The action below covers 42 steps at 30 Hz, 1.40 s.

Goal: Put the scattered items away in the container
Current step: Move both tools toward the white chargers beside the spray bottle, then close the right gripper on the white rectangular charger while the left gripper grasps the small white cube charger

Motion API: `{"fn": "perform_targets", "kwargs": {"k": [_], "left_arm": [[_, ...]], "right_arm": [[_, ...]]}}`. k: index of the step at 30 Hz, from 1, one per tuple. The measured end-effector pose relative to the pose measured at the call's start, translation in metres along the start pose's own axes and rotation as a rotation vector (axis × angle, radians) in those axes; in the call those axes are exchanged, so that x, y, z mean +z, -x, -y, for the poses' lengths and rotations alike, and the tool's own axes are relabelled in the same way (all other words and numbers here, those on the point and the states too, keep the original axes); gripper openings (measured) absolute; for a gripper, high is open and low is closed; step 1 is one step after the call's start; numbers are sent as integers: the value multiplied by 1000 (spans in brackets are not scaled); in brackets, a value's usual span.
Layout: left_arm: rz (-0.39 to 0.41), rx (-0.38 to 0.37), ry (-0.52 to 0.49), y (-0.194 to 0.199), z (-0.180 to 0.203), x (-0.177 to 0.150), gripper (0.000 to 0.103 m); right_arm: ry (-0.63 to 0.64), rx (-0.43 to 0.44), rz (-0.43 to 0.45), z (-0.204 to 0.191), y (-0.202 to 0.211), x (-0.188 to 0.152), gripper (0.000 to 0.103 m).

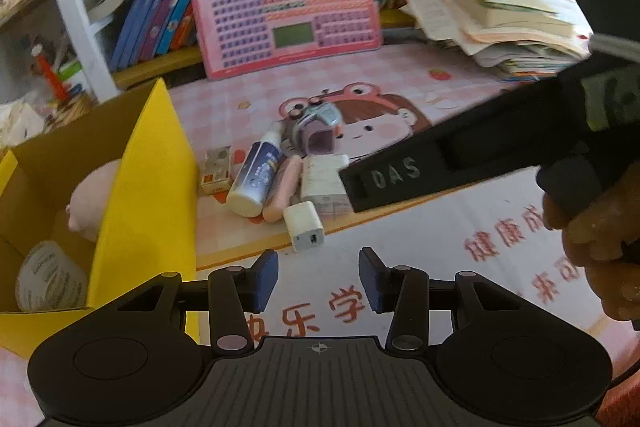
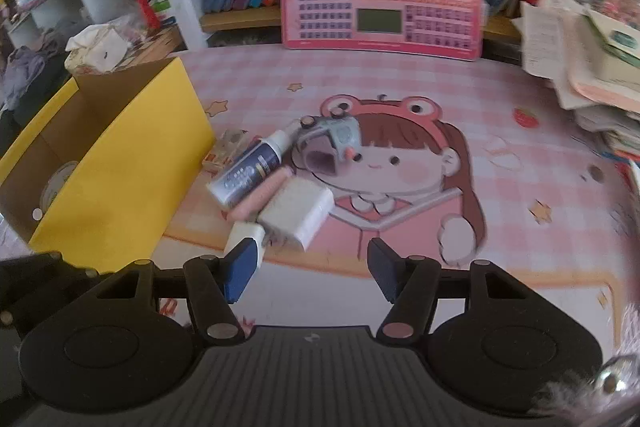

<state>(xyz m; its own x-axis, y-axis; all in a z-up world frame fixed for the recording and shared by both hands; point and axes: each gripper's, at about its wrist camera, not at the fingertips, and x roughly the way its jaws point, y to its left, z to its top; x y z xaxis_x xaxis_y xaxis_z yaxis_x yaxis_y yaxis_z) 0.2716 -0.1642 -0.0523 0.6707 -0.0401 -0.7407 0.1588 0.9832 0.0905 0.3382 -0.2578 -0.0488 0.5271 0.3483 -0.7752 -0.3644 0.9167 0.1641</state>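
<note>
The small white plastic charger block [image 2: 245, 238] lies just ahead of your right hand-held gripper [image 2: 306, 273], nearest of the cluster and partly behind its left blue pad. In the left wrist view it [image 1: 304, 225] sits ahead of the left hand-held gripper [image 1: 318, 277], slightly left of centre. Both tools are spread wide and carry nothing.

I judge this block the easiest next pick. Shift the right tool leftward until the block sits centred between the pads, then lower and close across its narrow sides. It touches the flat white rectangular box [image 2: 298, 217] just beyond, so come in low from the near side to avoid dragging that along.

Further ahead lie the peach-pink cylindrical tube [image 2: 260, 197], the dark blue bottle with a white cap [image 2: 250, 173] and the grey-and-purple toy [image 2: 328, 145], packed together; leave them for later picks.

The yellow cardboard box [image 2: 120, 167] stands to the left, already holding a pale pink soft item [image 1: 92, 201] and a white round label [image 1: 50, 277]. Lift clear of its tall wall before releasing. All this rests on the pink checked cartoon mat covering the counter [image 2: 500, 115].
</note>
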Motion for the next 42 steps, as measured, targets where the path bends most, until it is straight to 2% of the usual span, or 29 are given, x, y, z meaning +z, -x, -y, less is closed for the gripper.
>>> {"fn": "perform_targets", "kwargs": {"k": [7, 13, 21, 26, 28, 30, 33, 35, 37, 42], "left_arm": [[-42, 39, 14, -18, 3, 6, 43], [-54, 56, 51, -31, -1, 12, 43], [-70, 74, 81, -48, 2, 24, 41], [-88, 88, 77, -62, 4, 27, 37], [-97, 95, 89, -66, 2, 28, 37], [-99, 104, 99, -67, -1, 28, 37], [-98, 123, 104, -71, -3, 28, 37], [-93, 131, 104, -73, -4, 28, 37], [-98, 134, 105, -75, -3, 28, 36], [-113, 124, 123, -79, -6, 28, 34]], "right_arm": [[28, 44, -51, 0, -49, 26, 60], [35, 61, -114, 0, -80, 33, 58], [70, 58, -124, 23, -70, 28, 51], [54, 7, -138, 40, -67, 14, 43], [62, 8, -134, 40, -67, 14, 45], [73, 27, -119, 38, -66, 17, 53], [151, 31, -88, 29, -68, 23, 59], [246, 20, -81, 21, -75, 25, 63], [319, 22, -83, 16, -84, 27, 64], [397, 33, -107, 15, -94, 26, 59]]}}
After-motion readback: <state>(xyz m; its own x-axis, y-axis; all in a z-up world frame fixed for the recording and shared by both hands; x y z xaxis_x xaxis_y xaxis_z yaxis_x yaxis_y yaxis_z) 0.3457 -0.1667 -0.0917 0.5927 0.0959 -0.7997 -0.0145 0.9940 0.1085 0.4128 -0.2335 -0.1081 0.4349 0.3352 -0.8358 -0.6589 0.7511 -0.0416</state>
